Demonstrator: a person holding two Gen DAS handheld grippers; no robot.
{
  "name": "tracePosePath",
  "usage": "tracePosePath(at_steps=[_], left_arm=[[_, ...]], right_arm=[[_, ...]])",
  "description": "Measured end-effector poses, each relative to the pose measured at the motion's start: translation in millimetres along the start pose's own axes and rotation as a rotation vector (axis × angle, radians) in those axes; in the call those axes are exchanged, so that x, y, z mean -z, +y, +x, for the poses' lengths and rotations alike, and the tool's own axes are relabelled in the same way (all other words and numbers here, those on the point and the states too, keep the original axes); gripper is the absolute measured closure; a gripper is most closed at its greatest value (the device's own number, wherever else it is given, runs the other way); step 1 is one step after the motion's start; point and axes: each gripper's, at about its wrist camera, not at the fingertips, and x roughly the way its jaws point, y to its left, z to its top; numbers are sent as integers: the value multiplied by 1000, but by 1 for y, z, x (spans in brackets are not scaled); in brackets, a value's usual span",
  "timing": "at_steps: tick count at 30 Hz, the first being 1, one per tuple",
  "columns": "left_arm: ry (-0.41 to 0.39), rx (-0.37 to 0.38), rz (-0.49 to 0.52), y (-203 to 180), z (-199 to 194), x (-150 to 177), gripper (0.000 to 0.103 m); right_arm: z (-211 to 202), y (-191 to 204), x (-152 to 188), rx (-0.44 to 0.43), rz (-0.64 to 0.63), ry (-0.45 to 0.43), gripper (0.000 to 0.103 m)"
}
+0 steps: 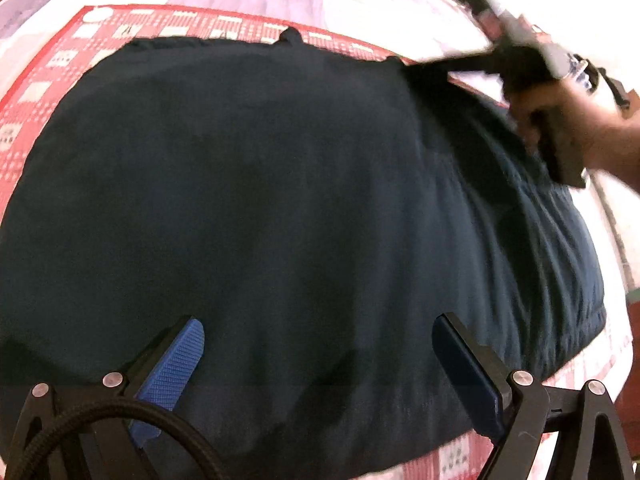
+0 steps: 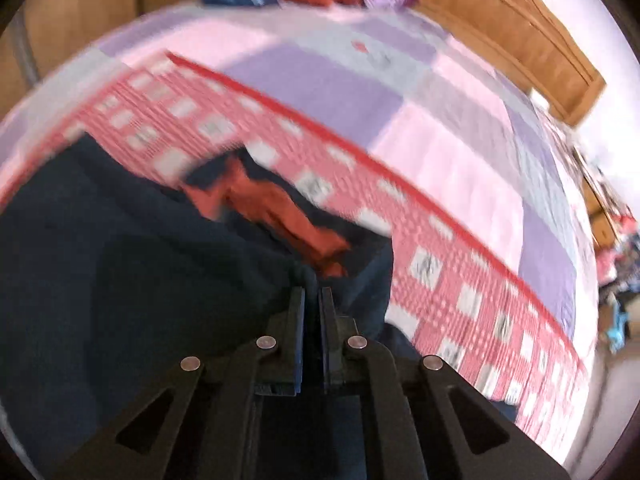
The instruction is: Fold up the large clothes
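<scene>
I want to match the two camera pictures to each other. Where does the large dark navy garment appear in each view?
Left wrist view: the large dark navy garment fills the middle, spread flat, reaching the right gripper at upper right.
Right wrist view: it covers the lower left, bunched between the nearly closed fingers.
Shared landmark: the red and white checked cloth beneath it.
</scene>
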Motion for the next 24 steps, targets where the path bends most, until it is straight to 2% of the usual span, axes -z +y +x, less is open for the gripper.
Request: tracePosePath(at_steps=[2,3,5,7,9,13,14,16,20,22,24], left_arm=[[6,-6,-7,-1,7,-4,8],[7,-12,-9,-1,9,-6,8],[19,-31,-5,1,20,-7,8],[27,-60,-1,3,33,-7,7],[29,-67,-1,1,44,-7,3],[4,-74,-16,2,54,-8,1],[0,-72,-22,3,54,-8,1],[-5,-69,-28,4,56,-7,1],[-3,-85,-18,2,60,-9,1],[-1,-95,-18,1,63,-12,0],[7,-109,-9,1,66,-15,0]], right_arm=[[25,-1,7,43,54,57,102],[37,-4,10,94,83,89,103],[53,-16,16,73,171,135,103],[49,-18,15,74,183,114,103],[34,-19,17,48,181,57,103],[-38,-31,29,31,247,-171,103],[-66,-33,42,-6,273,-234,103],[-103,-24,69,-41,284,-274,102],[-138,20,137,-83,272,-223,102],[-134,41,163,-76,275,-173,102],[-108,64,179,-46,254,-87,102]])
